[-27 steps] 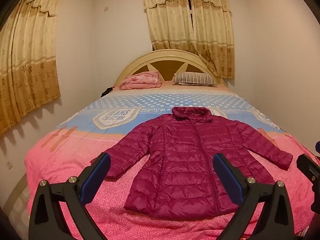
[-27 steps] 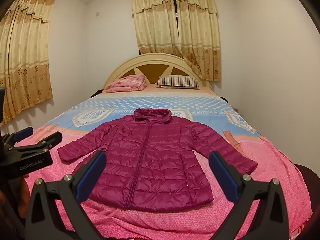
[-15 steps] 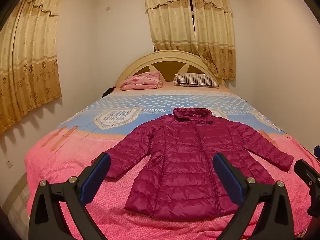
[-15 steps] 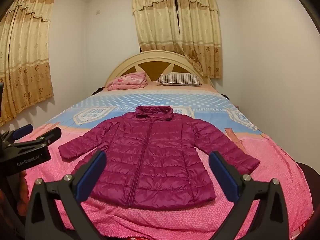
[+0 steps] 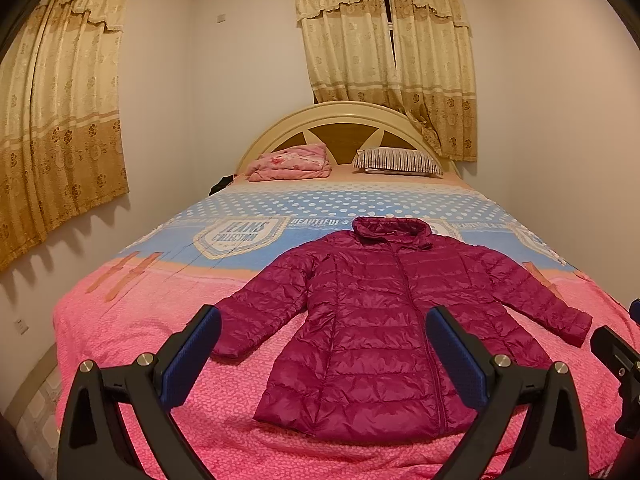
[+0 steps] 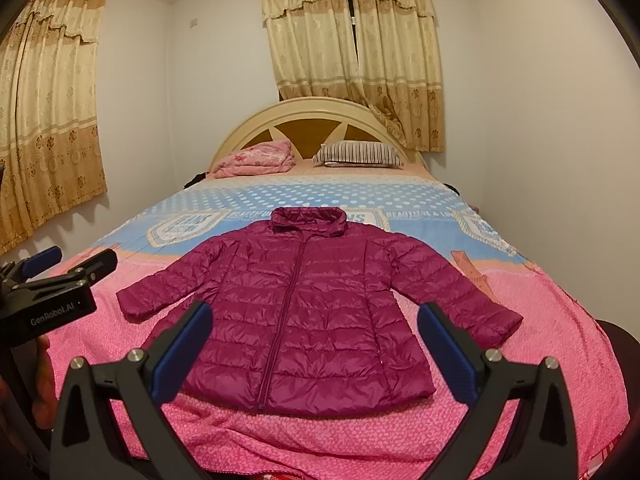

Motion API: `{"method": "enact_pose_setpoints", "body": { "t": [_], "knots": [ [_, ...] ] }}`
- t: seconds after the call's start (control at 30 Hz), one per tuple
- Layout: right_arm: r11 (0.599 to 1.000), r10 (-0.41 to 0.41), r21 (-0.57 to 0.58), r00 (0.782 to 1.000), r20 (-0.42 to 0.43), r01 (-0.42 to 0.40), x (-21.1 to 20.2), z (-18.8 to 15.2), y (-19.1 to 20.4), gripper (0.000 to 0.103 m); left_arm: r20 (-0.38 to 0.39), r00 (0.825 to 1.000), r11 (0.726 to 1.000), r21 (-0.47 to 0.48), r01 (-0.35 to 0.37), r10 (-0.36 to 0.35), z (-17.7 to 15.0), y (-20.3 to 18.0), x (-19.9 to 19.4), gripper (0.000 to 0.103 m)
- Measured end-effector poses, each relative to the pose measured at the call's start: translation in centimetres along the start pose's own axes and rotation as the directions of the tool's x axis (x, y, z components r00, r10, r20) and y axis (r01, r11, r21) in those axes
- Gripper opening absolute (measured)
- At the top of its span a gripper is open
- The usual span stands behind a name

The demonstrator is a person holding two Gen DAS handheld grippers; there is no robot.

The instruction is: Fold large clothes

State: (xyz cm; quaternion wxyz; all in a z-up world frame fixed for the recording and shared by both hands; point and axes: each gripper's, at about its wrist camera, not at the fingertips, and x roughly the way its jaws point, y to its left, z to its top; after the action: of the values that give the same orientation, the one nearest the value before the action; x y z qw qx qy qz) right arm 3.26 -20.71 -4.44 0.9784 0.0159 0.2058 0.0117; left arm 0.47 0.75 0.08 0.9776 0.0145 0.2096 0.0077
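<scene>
A magenta quilted puffer jacket (image 5: 384, 320) lies flat and zipped on the bed, front up, collar toward the headboard, both sleeves spread out to the sides. It also shows in the right wrist view (image 6: 308, 312). My left gripper (image 5: 320, 332) is open and empty, held above the foot of the bed short of the jacket's hem. My right gripper (image 6: 314, 330) is open and empty at about the same distance. The left gripper's body (image 6: 52, 296) shows at the left edge of the right wrist view.
The bed (image 5: 120, 344) has a pink and blue cover. A folded pink blanket (image 5: 288, 162) and a striped pillow (image 5: 400, 160) lie by the curved headboard (image 5: 344, 116). White walls stand close on both sides, with curtains (image 5: 388, 60) behind and at the left.
Both grippers have shifted slightly, so the jacket sits a little lower and closer in both views. The jacket itself has not moved. Both grippers stay open.
</scene>
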Motion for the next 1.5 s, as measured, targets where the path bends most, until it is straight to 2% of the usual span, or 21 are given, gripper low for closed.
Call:
{"method": "enact_pose_setpoints", "body": {
  "t": [1.5],
  "knots": [
    [1.000,0.009,0.013,1.000,-0.026,-0.009,0.62,-0.51,0.17,0.103,-0.009,1.000,1.000,-0.020,-0.016,0.016,-0.31,0.85,0.47,0.102]
  ]
}}
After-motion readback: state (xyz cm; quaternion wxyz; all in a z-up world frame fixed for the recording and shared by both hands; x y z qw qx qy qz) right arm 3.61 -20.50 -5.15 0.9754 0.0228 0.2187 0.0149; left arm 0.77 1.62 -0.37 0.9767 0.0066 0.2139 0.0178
